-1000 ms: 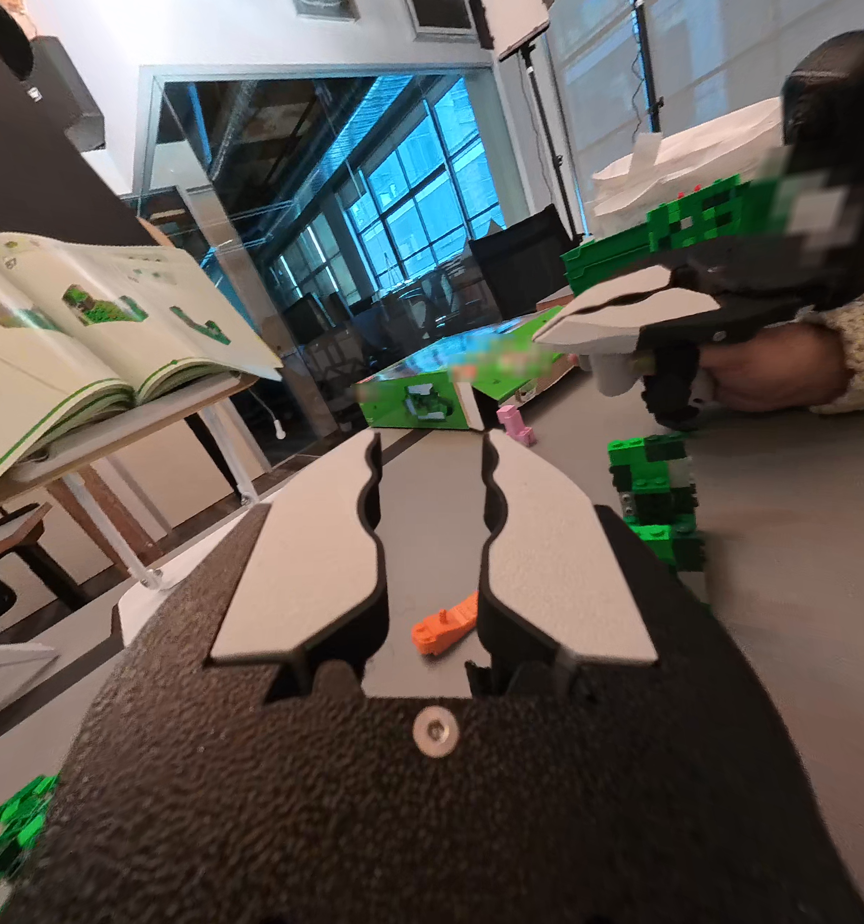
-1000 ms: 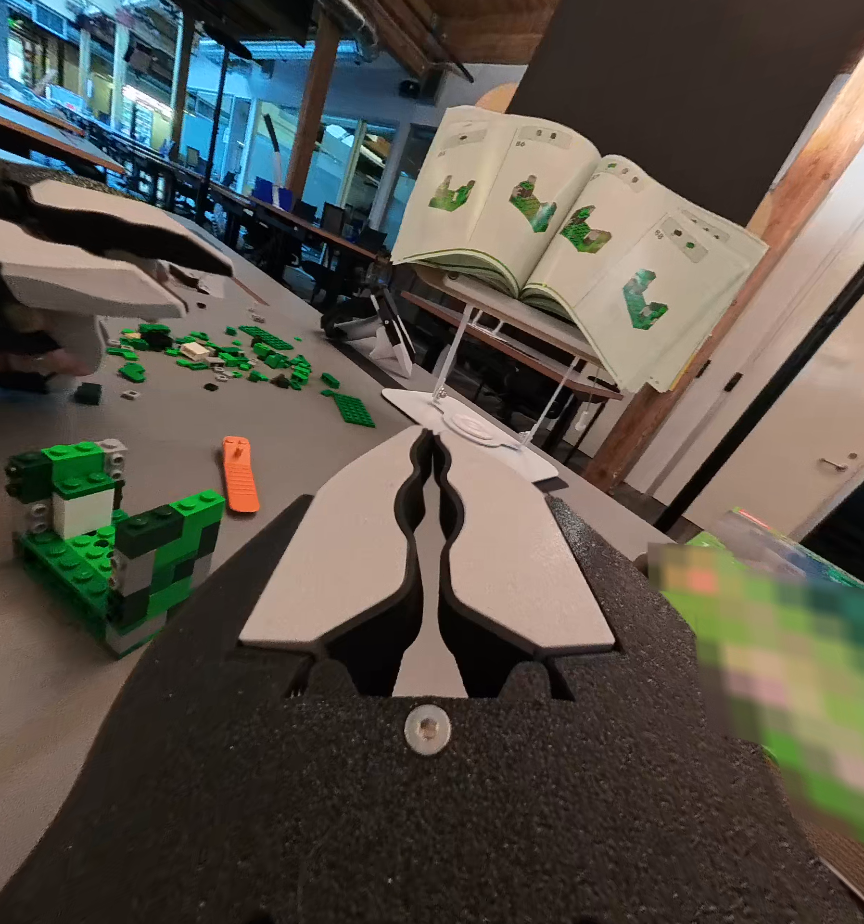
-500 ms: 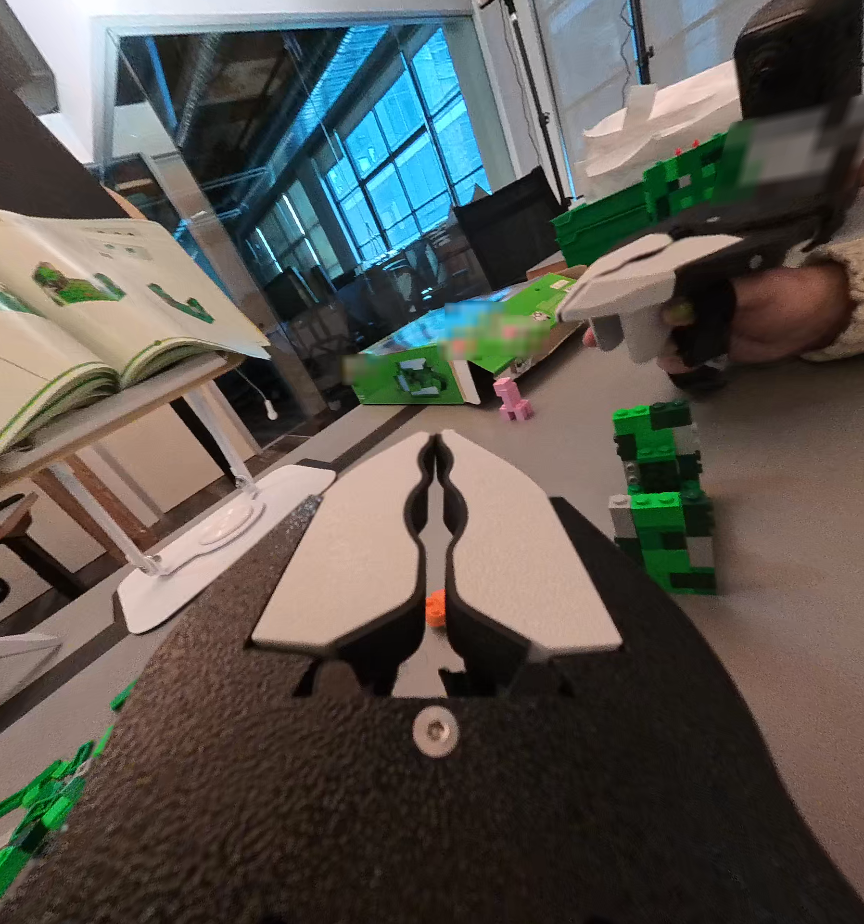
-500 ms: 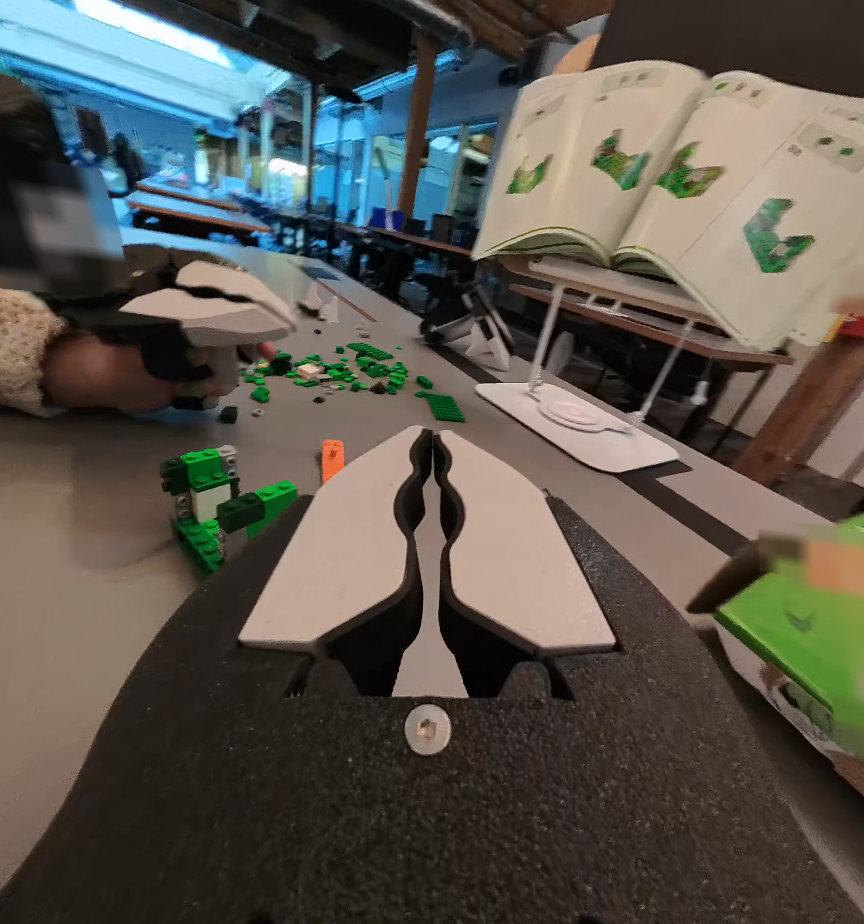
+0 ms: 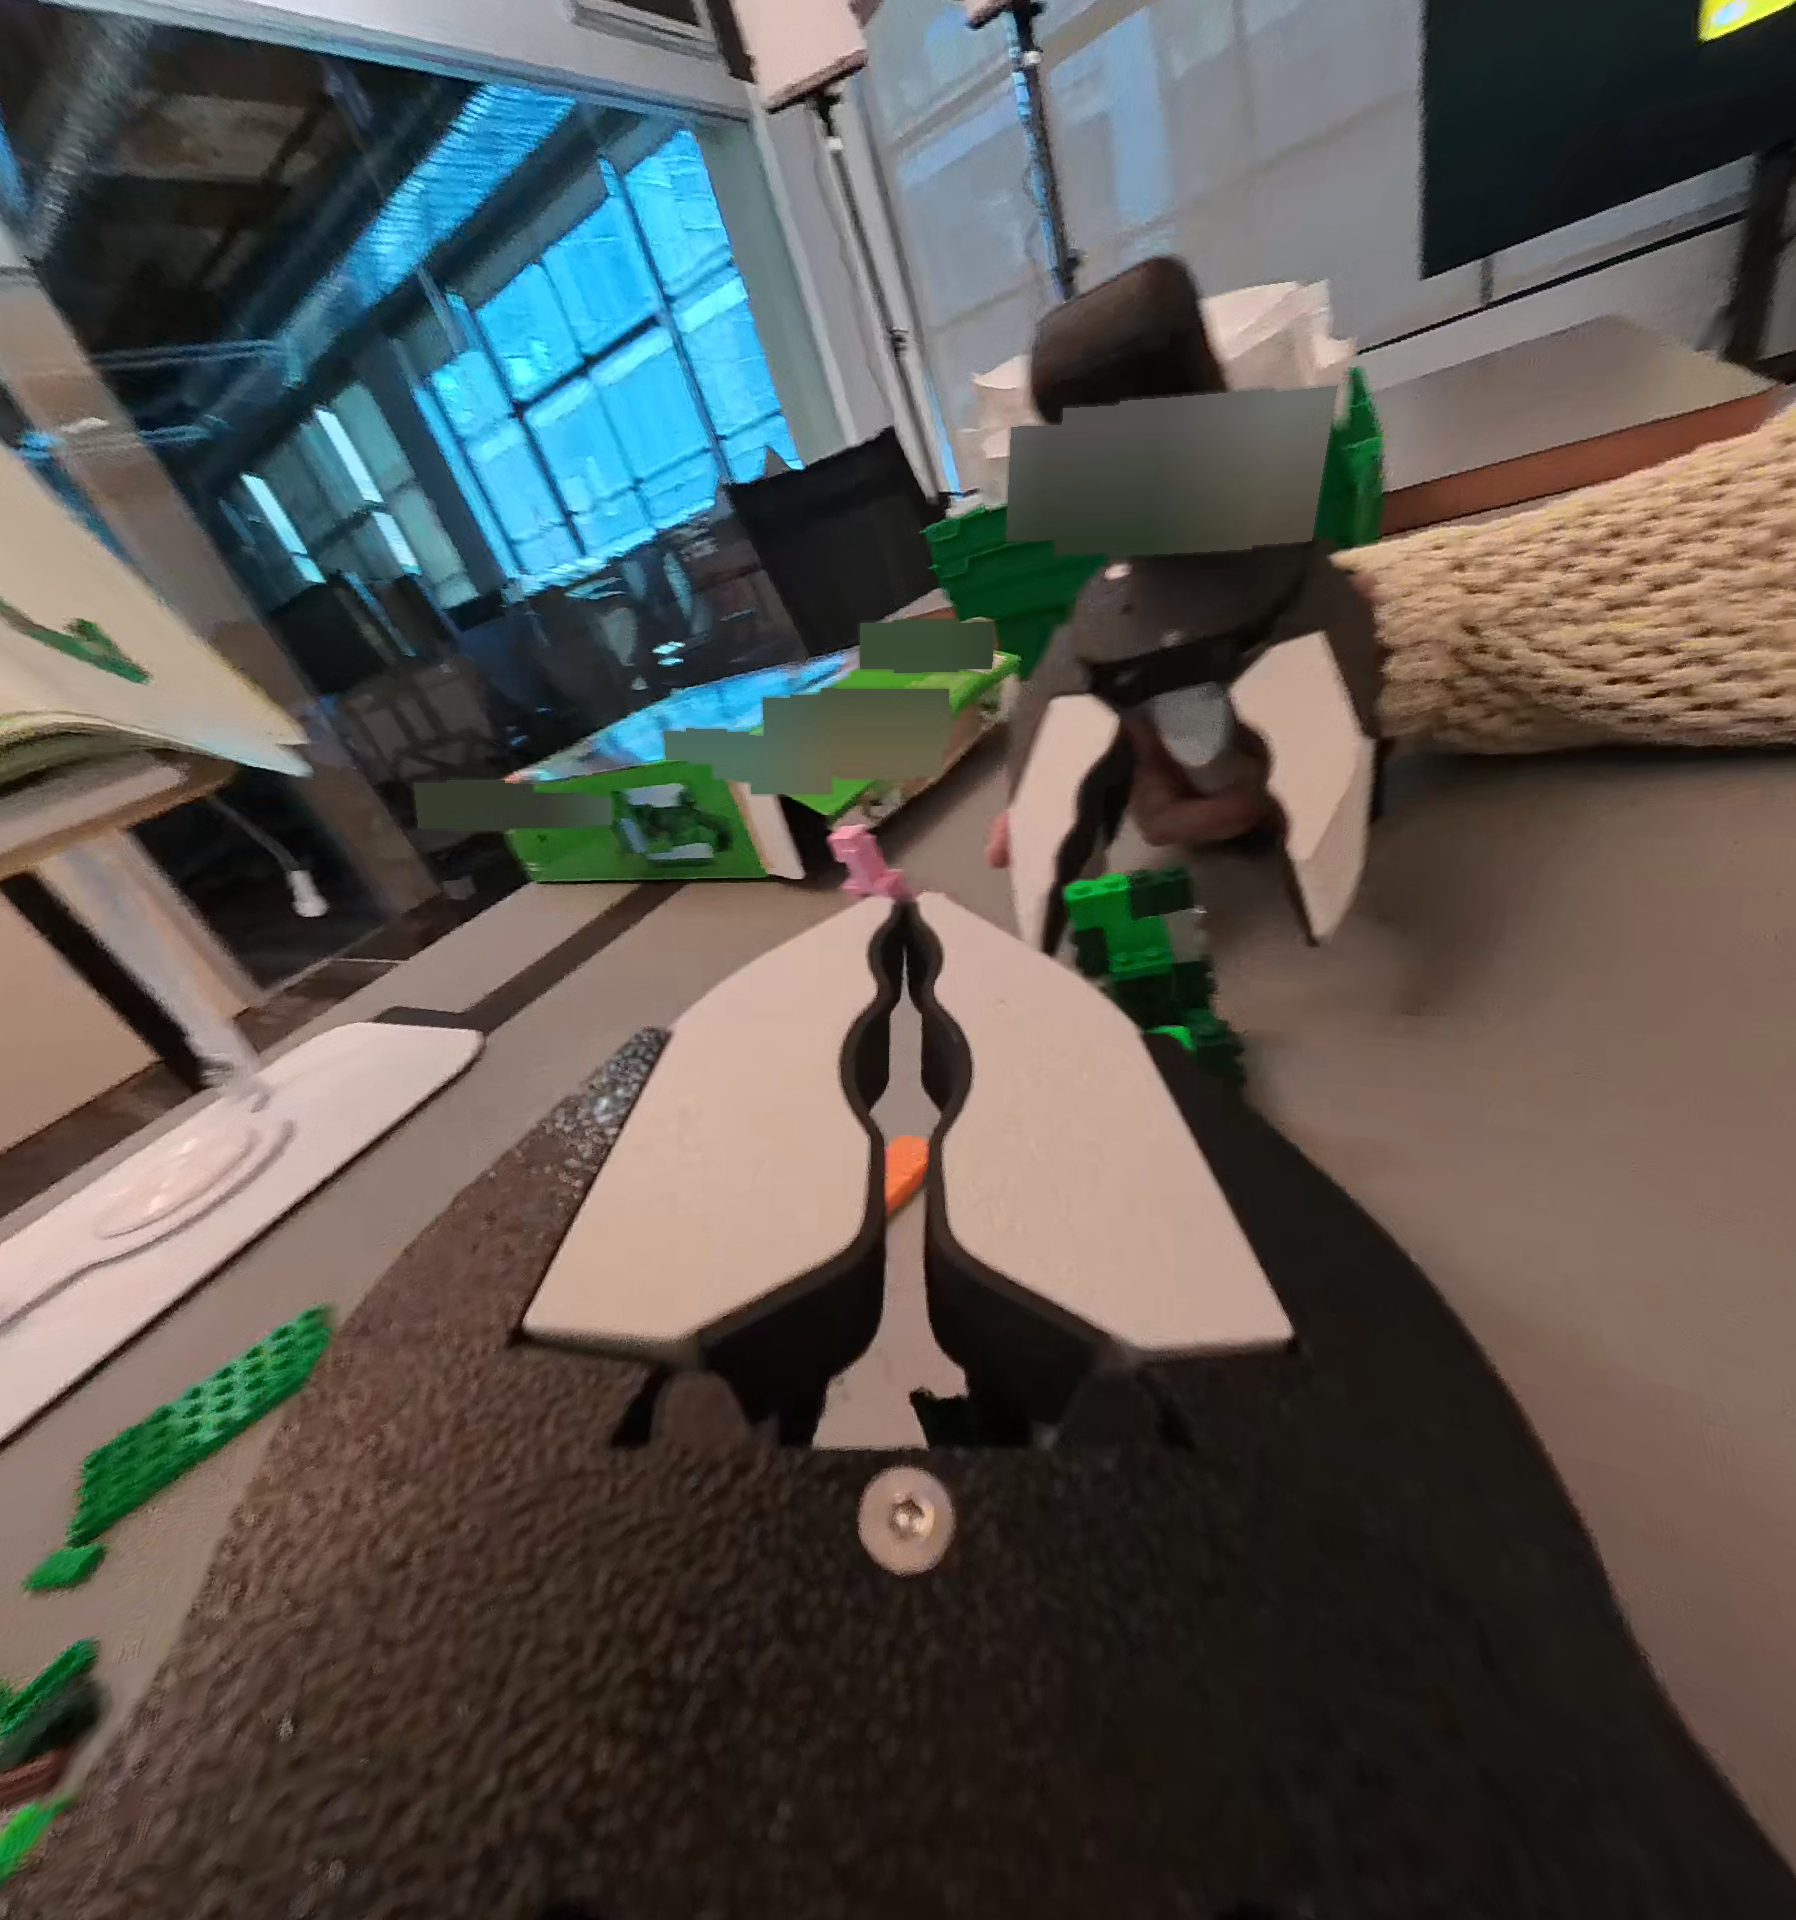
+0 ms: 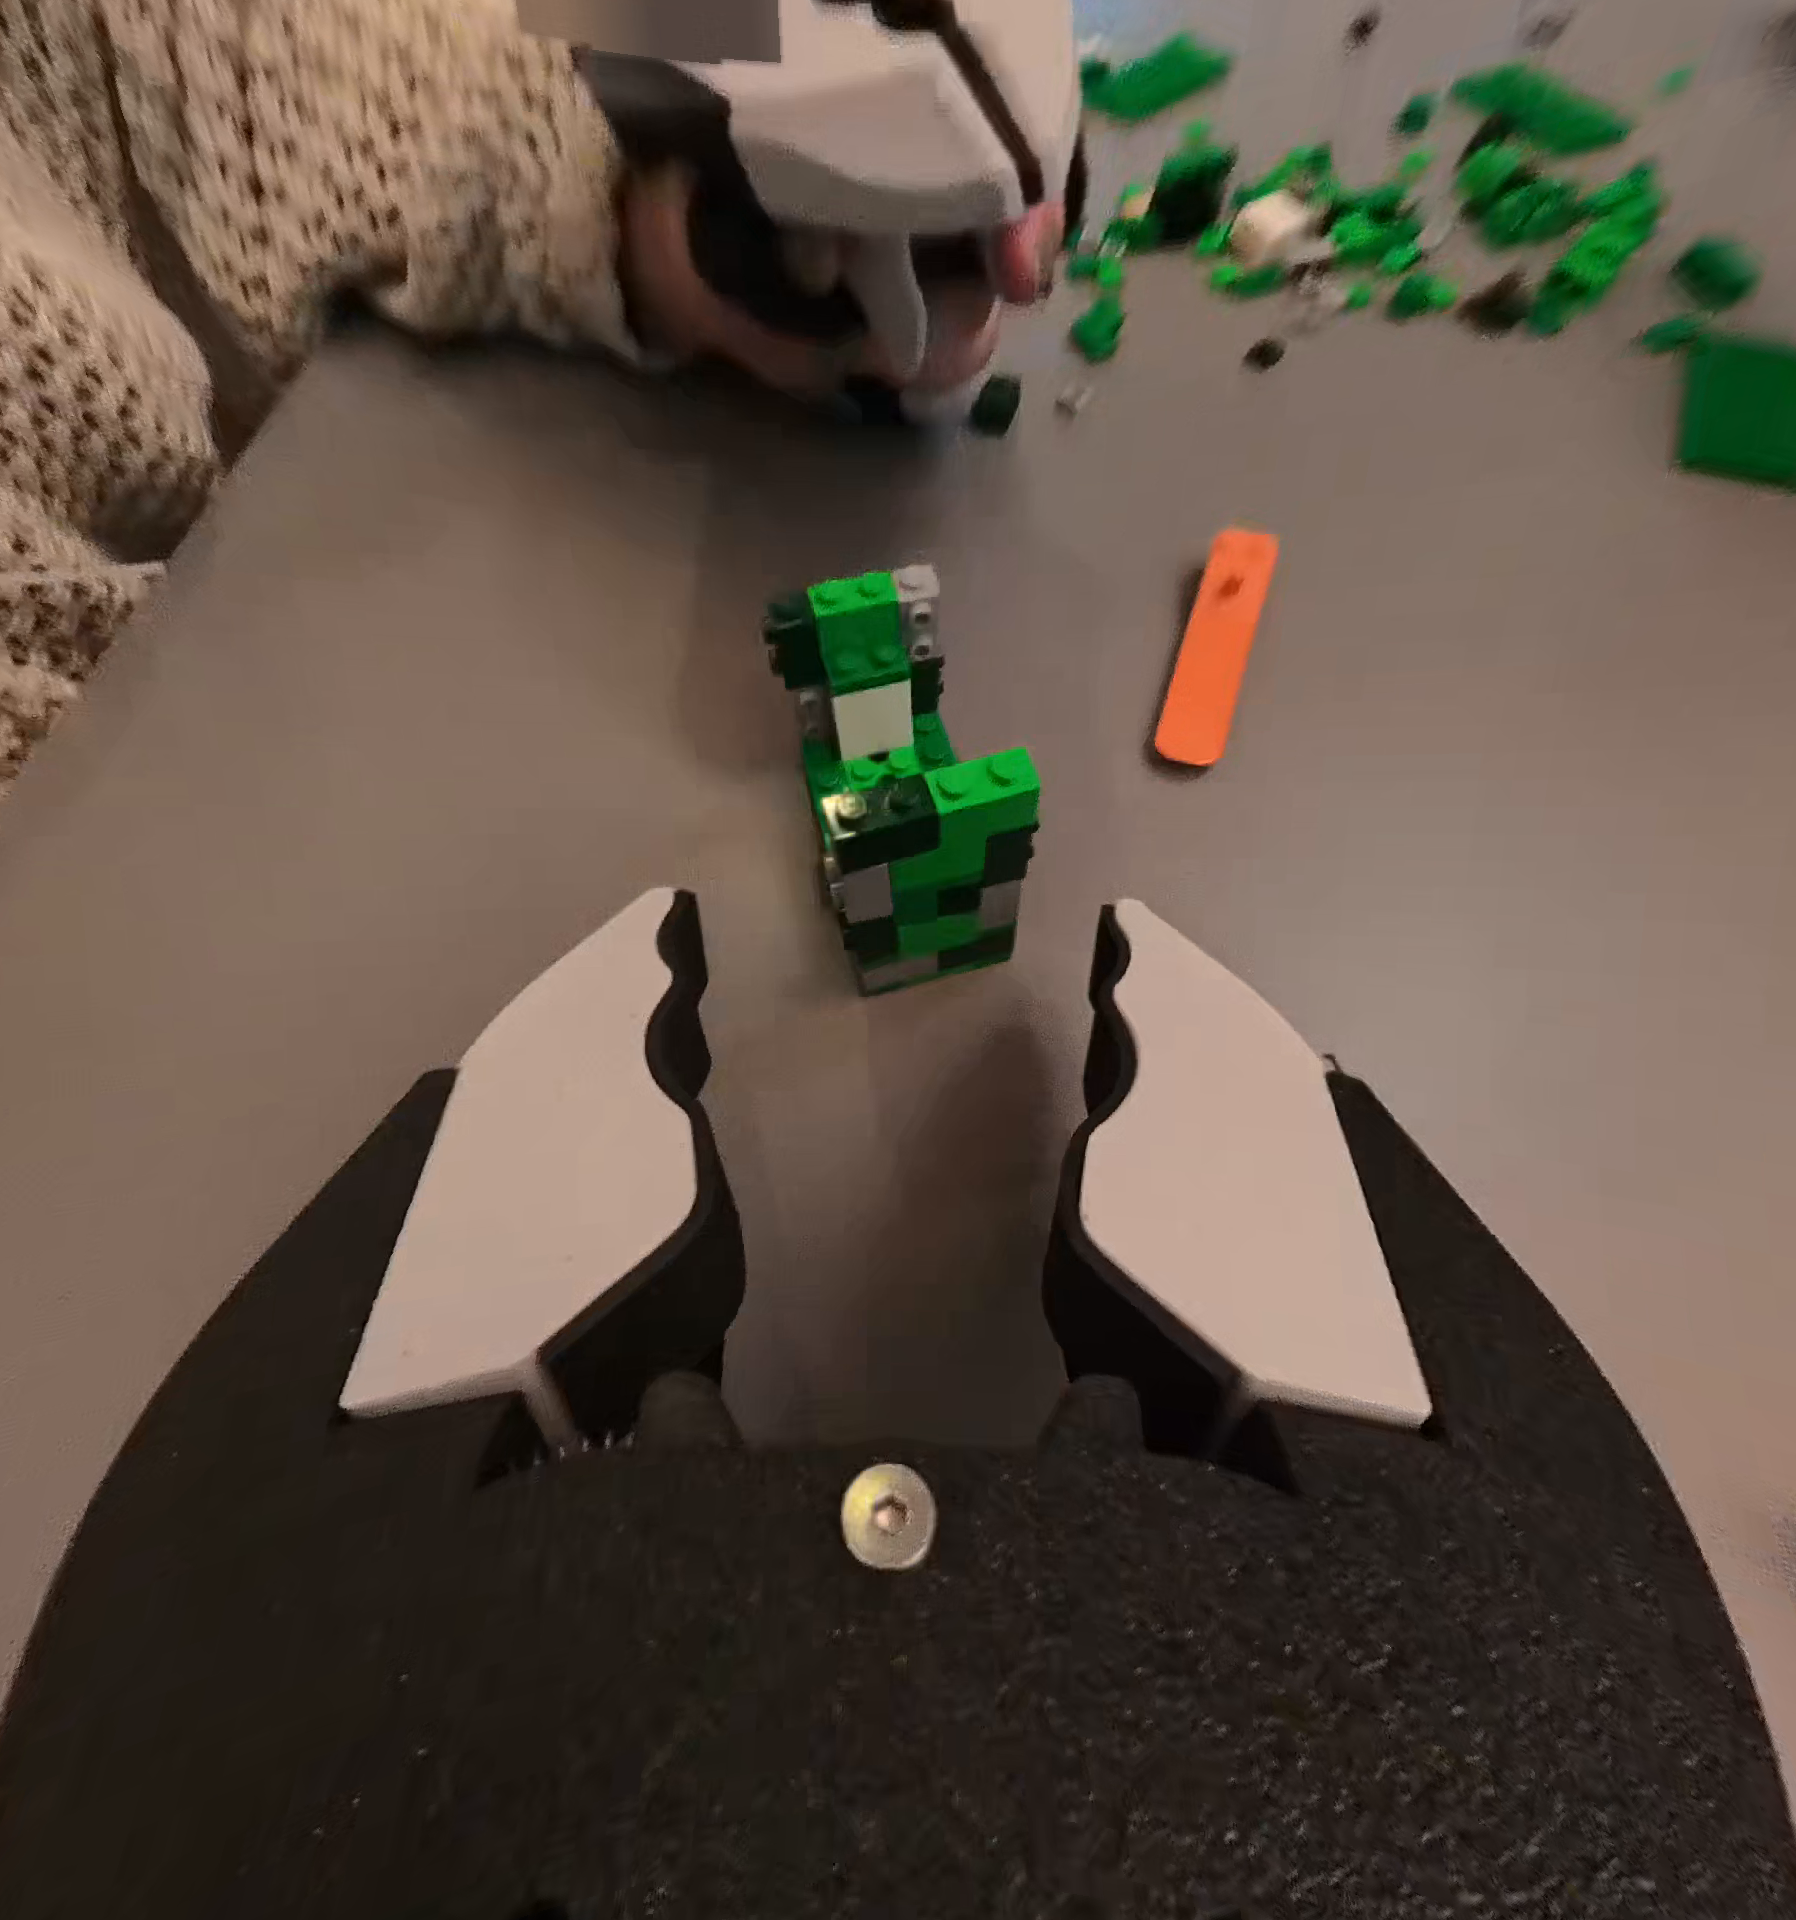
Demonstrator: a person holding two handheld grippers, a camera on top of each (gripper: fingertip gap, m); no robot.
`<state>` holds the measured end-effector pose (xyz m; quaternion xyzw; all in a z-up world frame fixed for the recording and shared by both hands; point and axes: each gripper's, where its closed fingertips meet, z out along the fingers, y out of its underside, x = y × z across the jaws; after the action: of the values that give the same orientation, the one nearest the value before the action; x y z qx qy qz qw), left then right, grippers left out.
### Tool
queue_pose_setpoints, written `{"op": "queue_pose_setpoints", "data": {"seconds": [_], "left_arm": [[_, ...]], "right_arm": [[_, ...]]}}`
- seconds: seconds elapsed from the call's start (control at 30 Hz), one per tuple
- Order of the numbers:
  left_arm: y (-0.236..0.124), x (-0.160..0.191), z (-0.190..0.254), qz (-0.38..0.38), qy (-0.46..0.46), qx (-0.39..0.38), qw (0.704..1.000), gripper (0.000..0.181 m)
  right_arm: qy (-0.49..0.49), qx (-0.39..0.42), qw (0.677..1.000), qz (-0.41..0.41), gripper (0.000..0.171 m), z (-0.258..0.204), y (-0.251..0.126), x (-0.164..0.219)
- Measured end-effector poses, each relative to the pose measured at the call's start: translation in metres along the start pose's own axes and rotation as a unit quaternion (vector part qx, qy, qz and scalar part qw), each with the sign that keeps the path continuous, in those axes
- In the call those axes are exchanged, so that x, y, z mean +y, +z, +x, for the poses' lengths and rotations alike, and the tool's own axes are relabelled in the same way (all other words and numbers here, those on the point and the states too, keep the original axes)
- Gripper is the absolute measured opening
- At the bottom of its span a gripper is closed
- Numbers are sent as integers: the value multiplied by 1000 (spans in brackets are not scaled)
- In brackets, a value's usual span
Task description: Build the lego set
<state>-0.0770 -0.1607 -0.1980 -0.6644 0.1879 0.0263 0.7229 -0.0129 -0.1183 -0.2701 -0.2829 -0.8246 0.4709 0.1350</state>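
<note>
A small green, dark green and grey lego build [image 6: 904, 790] stands on the grey table [image 6: 458, 623]. My right gripper [image 6: 896, 914] is open and empty, pointing down at the build, with its fingertips just short of it on either side. In the left wrist view the right gripper [image 5: 1174, 925] hangs open over the build [image 5: 1143, 956]. My left gripper [image 5: 899, 914] is shut and empty, low over the table; it also shows in the right wrist view [image 6: 1008, 177], beyond the build. An orange brick separator [image 6: 1216, 649] lies flat to the right of the build.
Several loose green pieces [image 6: 1393, 208] and a green plate [image 6: 1751, 410] lie at the far right. An open instruction booklet [image 5: 42, 665] sits on a stand with a white base [image 5: 198, 1143]. A green box [image 5: 665, 821] and a pink piece [image 5: 863, 862] lie beyond. A knitted sleeve [image 6: 94, 312] rests at the left. The grippers' ends are close to 11 cm from one another. It is some 9 cm from my right tips to the orange brick separator [image 6: 1216, 649].
My left gripper closed from open and drew back. My right gripper swung from facing the booklet down towards the build and opened wide.
</note>
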Motion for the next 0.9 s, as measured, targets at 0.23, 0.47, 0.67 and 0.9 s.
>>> {"op": "queue_pose_setpoints", "data": {"seconds": [0.23,0.47,0.67,0.9], "left_arm": [[-9,12,15,-50,-76,119,989,9],[-2,36,38,-159,-84,156,971,68],[7,47,49,-200,-44,161,966,63],[9,45,52,-194,-54,170,965,44]], "right_arm": [[-36,-37,997,-65,68,-3,19,10],[-48,-19,995,-80,38,0,21,14],[-43,-14,996,-80,38,-4,22,14],[-36,-4,996,-79,38,-4,22,14]]}}
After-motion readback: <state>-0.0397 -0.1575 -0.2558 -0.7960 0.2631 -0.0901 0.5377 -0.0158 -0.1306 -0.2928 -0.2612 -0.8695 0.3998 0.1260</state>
